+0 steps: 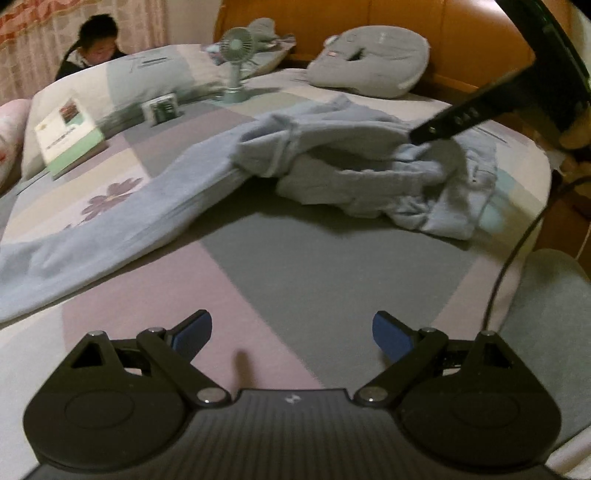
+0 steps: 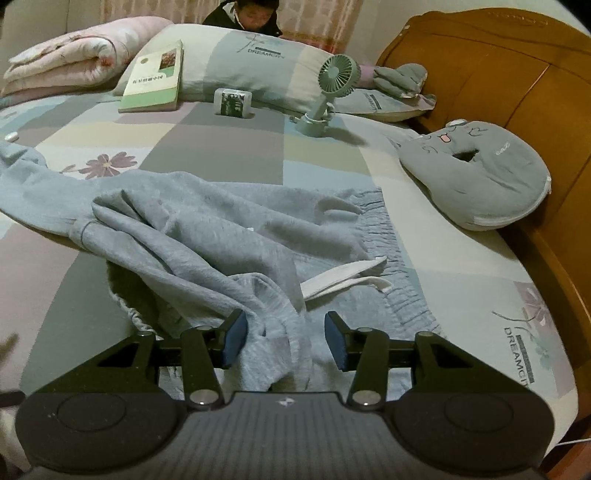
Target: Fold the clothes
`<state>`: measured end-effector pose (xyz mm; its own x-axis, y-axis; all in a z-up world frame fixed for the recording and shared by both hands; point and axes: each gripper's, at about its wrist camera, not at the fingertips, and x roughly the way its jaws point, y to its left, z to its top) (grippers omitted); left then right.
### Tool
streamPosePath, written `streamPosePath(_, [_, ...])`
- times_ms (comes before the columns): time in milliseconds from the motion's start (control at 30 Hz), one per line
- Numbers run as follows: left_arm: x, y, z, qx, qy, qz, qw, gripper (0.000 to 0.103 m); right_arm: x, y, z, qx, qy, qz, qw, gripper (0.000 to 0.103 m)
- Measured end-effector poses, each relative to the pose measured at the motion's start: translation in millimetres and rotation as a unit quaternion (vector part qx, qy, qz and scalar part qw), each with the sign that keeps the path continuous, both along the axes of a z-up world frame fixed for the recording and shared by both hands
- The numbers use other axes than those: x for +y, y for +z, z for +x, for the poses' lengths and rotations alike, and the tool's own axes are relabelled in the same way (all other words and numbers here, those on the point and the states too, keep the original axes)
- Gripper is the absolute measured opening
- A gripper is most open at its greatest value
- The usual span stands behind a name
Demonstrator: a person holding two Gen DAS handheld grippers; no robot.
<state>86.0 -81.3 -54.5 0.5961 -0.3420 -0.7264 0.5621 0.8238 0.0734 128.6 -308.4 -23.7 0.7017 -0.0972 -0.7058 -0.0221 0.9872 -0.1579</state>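
Note:
Light blue sweatpants [image 1: 332, 151] lie crumpled on the patchwork bedsheet [image 1: 295, 258], with one leg stretched out to the left. My left gripper [image 1: 293, 334] hovers open over bare sheet in front of them, nothing between its blue pads. In the right wrist view the pants [image 2: 207, 229] are bunched, with the elastic waistband [image 2: 373, 221] and a white drawstring [image 2: 343, 277] showing. My right gripper [image 2: 285, 340] stands open astride a raised fold of the fabric, and its pads do not press on it. One of the right gripper's fingers [image 1: 448, 123] reaches over the heap from the upper right.
Behind the pants stand a green desk fan [image 2: 332, 96], a small box [image 2: 233, 102], a book [image 2: 155, 77] leaning on a pillow, and a grey cushion [image 2: 476, 177]. A wooden headboard [image 2: 498, 74] borders the right. A person [image 2: 255, 14] sits beyond the bed.

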Motion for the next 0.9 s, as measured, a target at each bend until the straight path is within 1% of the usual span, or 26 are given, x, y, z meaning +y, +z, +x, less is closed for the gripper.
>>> streamPosePath(100, [-7, -2, -1, 0.006, -0.008, -0.002, 0.9999, 0.094, 9, 2, -3, -0.009, 0.031, -0.005, 0.999, 0.052])
streamPosePath(200, [-8, -4, 1, 0.008, -0.006, 0.002, 0.9999, 0.094, 19, 4, -5, -0.018, 0.063, -0.012, 0.998, 0.052])
streamPosePath(367, [2, -5, 2, 0.011, 0.007, 0.0, 0.9999, 0.094, 60, -4, -2, -0.014, 0.142, -0.076, 0.987, 0.052])
streamPosePath(400, [5, -6, 2, 0.011, 0.009, -0.001, 0.9999, 0.094, 67, -5, -2, -0.011, 0.154, -0.087, 0.984, 0.049])
streamPosePath(433, [8, -6, 2, 0.012, 0.013, -0.001, 0.9998, 0.094, 74, -7, -3, -0.009, 0.165, -0.099, 0.981, 0.044])
streamPosePath(467, [11, -7, 2, 0.013, 0.016, -0.002, 0.9998, 0.094, 81, -8, -3, -0.007, 0.176, -0.11, 0.978, 0.029])
streamPosePath(500, [14, -7, 2, 0.014, 0.019, -0.003, 0.9997, 0.094, 88, -10, -4, -0.005, 0.187, -0.121, 0.975, 0.023])
streamPosePath(533, [16, -8, 2, 0.014, 0.022, -0.004, 0.9996, 0.094, 94, -10, -4, -0.003, 0.197, -0.129, 0.972, 0.021])
streamPosePath(567, [19, -8, 2, 0.015, 0.025, -0.005, 0.9996, 0.094, 95, -4, -4, -0.005, 0.202, -0.117, 0.972, 0.016])
streamPosePath(600, [21, -8, 2, 0.016, 0.027, -0.006, 0.9995, 0.094, 94, 4, -2, -0.011, 0.199, -0.105, 0.974, 0.012])
streamPosePath(633, [23, -9, 3, 0.016, 0.029, -0.008, 0.9994, 0.094, 92, 12, 0, -0.018, 0.194, -0.095, 0.976, 0.011])
streamPosePath(767, [26, -9, 2, 0.016, 0.035, -0.012, 0.9992, 0.094, 69, 34, 23, -0.042, 0.14, -0.084, 0.986, 0.009])
streamPosePath(833, [28, -8, 0, 0.015, 0.035, -0.014, 0.9992, 0.094, 47, 38, 40, -0.039, 0.1, -0.064, 0.992, 0.009])
streamPosePath(900, [30, -8, -1, 0.014, 0.035, -0.015, 0.9992, 0.094, 25, 35, 55, -0.023, 0.054, -0.049, 0.997, 0.011])
